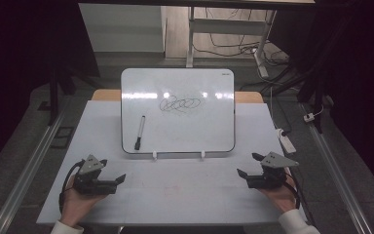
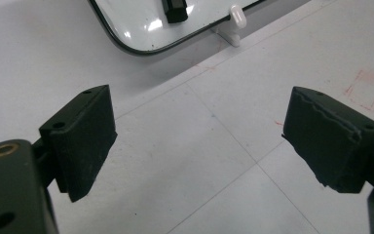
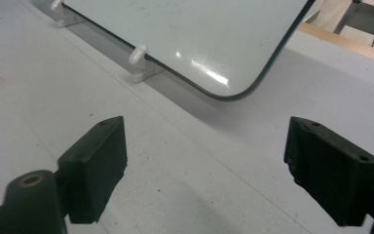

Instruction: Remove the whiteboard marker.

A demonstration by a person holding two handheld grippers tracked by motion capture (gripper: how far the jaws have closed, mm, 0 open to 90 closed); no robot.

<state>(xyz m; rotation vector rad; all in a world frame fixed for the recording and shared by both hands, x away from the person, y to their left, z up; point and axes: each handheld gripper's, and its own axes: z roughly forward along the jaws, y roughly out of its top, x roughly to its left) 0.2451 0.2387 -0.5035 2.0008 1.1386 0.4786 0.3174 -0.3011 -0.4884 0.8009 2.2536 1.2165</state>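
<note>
— Two grippers rest low on the surface [image 1: 175, 195], one at each near corner, and neither holds anything. Left gripper [image 1: 121, 178]: fingers [image 2: 80, 141] spread wide, bare surface between them. Right gripper [image 1: 240, 173]: fingers [image 3: 95, 165] just as far apart.

— And the marker [image 1: 140, 132]?

— It lies on the whiteboard [image 1: 177, 109], towards the board's lower left, capped end pointing at the near edge. That puts it ahead of the left gripper and a little inward, well apart from its fingers; from the right gripper it sits across the board, farther still.

— What might go wrong?

— The board leans on two small white clips [image 1: 154, 156]. A push from fingers reaching for the marker could likely slide the board off them. The marker is slim and round too, so a pinch off its middle might roll it down the slope or smear the scribble [image 1: 180, 104].
</note>
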